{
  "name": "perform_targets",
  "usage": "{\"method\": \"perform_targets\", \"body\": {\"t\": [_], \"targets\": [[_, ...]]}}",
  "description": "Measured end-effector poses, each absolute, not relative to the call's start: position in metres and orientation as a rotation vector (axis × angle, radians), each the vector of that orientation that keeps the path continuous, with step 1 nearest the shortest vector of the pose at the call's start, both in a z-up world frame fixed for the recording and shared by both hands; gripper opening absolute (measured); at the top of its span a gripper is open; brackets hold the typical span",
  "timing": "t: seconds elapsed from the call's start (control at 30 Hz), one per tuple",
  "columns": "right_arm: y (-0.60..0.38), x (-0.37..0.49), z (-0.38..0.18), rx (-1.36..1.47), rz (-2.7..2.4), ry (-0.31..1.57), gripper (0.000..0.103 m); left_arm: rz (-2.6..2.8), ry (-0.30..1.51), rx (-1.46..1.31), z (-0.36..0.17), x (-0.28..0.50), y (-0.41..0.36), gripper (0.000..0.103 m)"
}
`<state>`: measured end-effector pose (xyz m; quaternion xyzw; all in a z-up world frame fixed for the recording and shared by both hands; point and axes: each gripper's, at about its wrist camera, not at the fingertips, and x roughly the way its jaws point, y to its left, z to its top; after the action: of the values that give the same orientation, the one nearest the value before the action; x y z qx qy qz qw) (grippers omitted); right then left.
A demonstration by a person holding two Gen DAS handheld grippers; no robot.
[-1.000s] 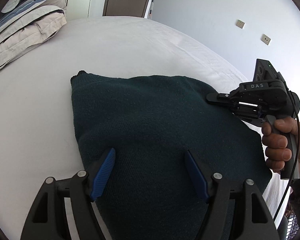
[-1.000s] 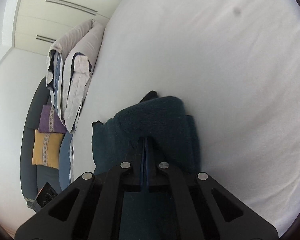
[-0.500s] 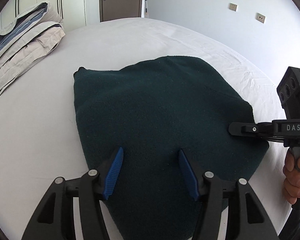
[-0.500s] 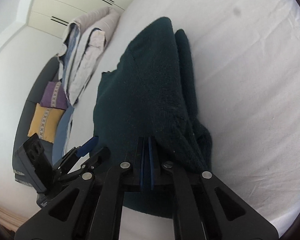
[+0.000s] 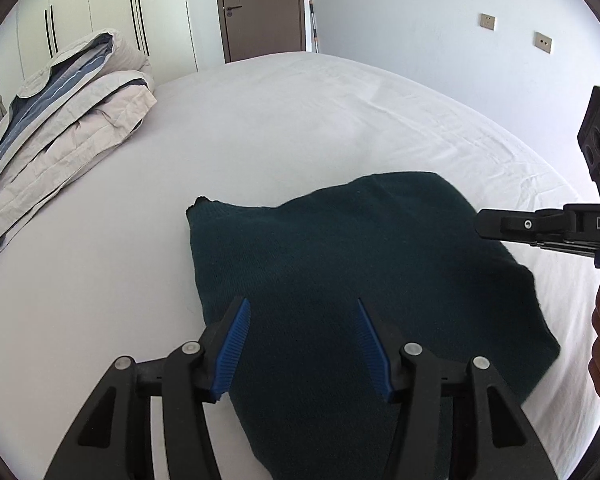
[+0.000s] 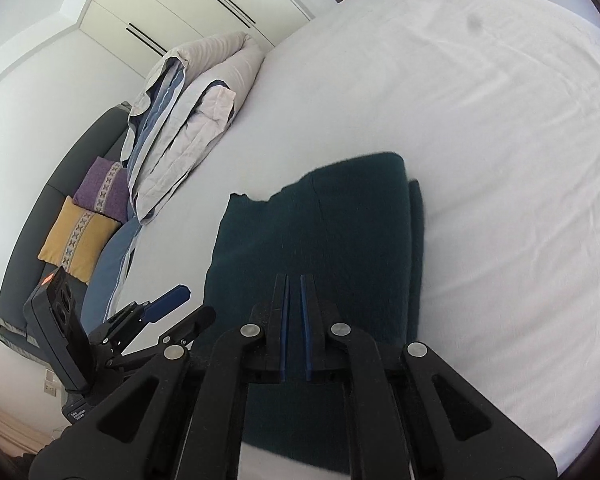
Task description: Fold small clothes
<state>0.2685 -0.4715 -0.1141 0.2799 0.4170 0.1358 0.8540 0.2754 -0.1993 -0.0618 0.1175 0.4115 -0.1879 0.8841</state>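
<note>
White bed (image 5: pixel 300 120), dark green garment (image 5: pixel 360 260); left gripper (image 5: pixel 302 340) fingers apart, right gripper (image 6: pixel 295 300) "DAS", fingers slightly parted, empty.

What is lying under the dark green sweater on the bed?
The dark green sweater lies on the white bed sheet, which shows all around it. Its own folded layers show at the right edge; anything else beneath is covered.

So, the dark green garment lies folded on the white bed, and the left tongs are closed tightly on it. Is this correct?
Not quite. The dark green garment does lie folded on the white bed, but the left tongs are open, their blue fingers spread wide above the cloth and gripping nothing. The left wrist view shows this.
</note>
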Motion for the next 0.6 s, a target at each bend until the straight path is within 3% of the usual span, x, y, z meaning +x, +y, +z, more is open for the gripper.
{"method": "perform_targets", "body": {"t": [0.13,0.43,0.53,0.6], "targets": [[-0.472,0.315,-0.151,0.564,0.203,1.002,0.006,-0.383,0.921,0.235,-0.093,0.302,-0.207,0.064],[-0.483,0.295,-0.145,0.599,0.215,0.902,0.007,-0.404,0.89,0.204,-0.094,0.3,-0.199,0.067],[-0.492,0.269,-0.124,0.588,0.186,0.844,0.025,-0.384,0.868,0.142,-0.081,0.29,-0.185,0.066],[-0.504,0.249,-0.114,0.589,0.153,0.806,0.056,-0.348,0.828,0.063,-0.07,0.28,-0.163,0.068]]}}
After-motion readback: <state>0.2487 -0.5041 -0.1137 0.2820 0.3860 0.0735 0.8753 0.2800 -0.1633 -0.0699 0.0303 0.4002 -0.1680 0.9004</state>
